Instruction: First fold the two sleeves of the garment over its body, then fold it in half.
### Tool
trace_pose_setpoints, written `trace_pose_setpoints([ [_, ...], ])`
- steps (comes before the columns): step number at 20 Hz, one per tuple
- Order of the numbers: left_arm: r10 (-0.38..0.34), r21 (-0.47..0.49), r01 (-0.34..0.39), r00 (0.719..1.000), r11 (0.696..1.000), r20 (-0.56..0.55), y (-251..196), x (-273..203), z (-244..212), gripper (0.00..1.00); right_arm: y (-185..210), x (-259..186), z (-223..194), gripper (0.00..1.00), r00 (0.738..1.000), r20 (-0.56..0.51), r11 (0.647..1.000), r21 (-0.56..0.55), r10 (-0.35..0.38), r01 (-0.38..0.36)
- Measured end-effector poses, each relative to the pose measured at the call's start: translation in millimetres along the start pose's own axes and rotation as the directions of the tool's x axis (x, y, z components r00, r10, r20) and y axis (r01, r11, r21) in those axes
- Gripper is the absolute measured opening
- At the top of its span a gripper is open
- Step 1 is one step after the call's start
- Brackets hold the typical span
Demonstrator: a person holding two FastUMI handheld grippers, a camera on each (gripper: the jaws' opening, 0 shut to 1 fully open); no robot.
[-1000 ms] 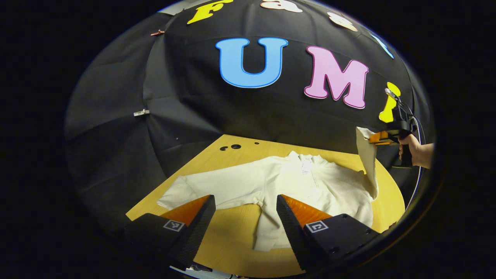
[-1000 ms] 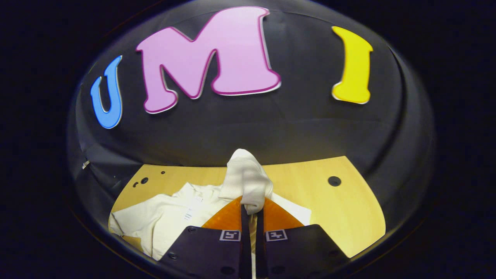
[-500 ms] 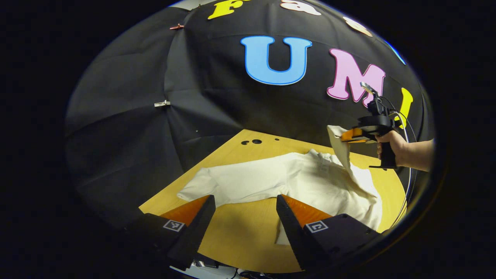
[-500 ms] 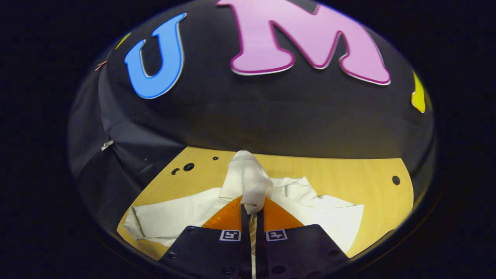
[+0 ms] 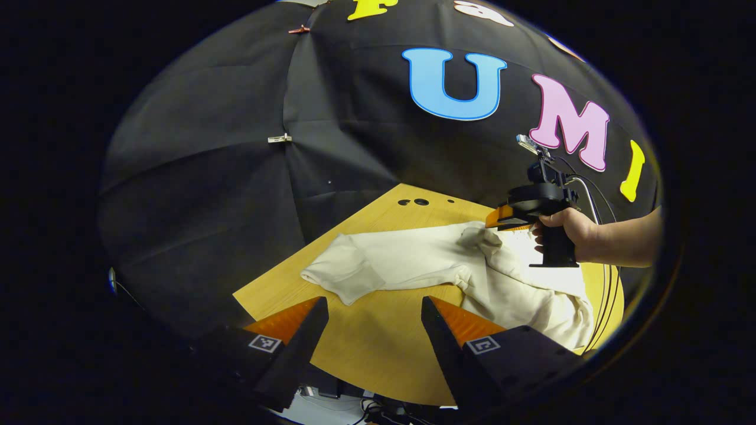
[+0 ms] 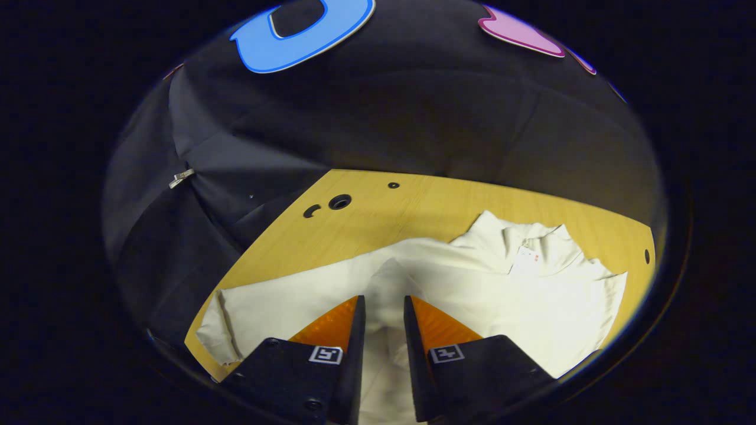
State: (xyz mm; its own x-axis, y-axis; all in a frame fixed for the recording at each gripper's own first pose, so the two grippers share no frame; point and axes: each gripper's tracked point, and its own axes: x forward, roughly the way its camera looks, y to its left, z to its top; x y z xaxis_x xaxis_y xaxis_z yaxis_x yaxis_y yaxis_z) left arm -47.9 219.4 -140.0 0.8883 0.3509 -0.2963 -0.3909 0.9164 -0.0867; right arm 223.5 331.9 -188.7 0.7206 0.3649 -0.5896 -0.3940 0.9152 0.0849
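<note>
A cream long-sleeved garment (image 5: 425,260) lies on the wooden table (image 5: 378,366). Its one sleeve (image 5: 348,271) stretches flat toward the table's left corner. The other sleeve's cuff (image 5: 478,236) rests bunched on the body, just under my right gripper (image 5: 493,221), which a hand (image 5: 567,227) holds. In the right gripper view my right gripper (image 6: 383,298) stands narrowly open over the folded-in cuff (image 6: 387,274), with the garment's collar (image 6: 520,236) to the right. My left gripper (image 5: 374,301) hangs wide open above the table's near edge, holding nothing.
Small round holes (image 5: 420,202) mark the table's far corner. The black cloth wall rises right behind the table, with a clip (image 5: 279,139) on its seam. Bare wood (image 6: 413,200) lies beyond the garment. Cables (image 5: 366,407) hang below the near edge.
My right gripper carried the lifted sleeve leftward and down onto the garment's body, then parted its fingers off the cuff. The left gripper view swung left; that gripper stayed open.
</note>
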Motion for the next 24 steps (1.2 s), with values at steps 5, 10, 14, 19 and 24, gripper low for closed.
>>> trace_pose_setpoints([
  [5, 0.028, -0.007, -0.028, 0.999, 1.0, 0.024, 16.4, 12.5, 7.2, 0.98, -19.0, -41.0, -8.3, 0.78, 1.0, 0.014, 0.999, -0.048, 0.004, -0.003],
  [10, 0.071, -0.026, -0.07, 0.997, 0.997, 0.024, 43.5, 43.5, 12.3, 0.97, -86.1, -90.4, 5.3, 0.99, 0.994, 0.068, 0.996, -0.027, -0.085, 0.087],
  [14, 0.118, -0.052, -0.118, 0.993, 0.992, 0.004, 68.5, 77.9, 7.4, 0.98, -153.1, -140.7, 12.2, 0.99, 0.977, 0.112, 0.982, 0.067, -0.183, 0.176],
  [19, 0.132, -0.048, -0.133, 0.991, 0.99, -0.013, 93.4, 122.1, 7.1, 0.98, -231.8, -198.3, -8.8, 0.99, 0.944, 0.111, 0.948, 0.1, -0.312, 0.302],
  [24, 0.128, -0.016, -0.13, 0.989, 0.991, -0.069, 110.2, 164.9, -7.0, 0.98, -289.3, -250.4, -41.9, 0.99, 0.9, 0.09, 0.894, 0.192, -0.426, 0.404],
])
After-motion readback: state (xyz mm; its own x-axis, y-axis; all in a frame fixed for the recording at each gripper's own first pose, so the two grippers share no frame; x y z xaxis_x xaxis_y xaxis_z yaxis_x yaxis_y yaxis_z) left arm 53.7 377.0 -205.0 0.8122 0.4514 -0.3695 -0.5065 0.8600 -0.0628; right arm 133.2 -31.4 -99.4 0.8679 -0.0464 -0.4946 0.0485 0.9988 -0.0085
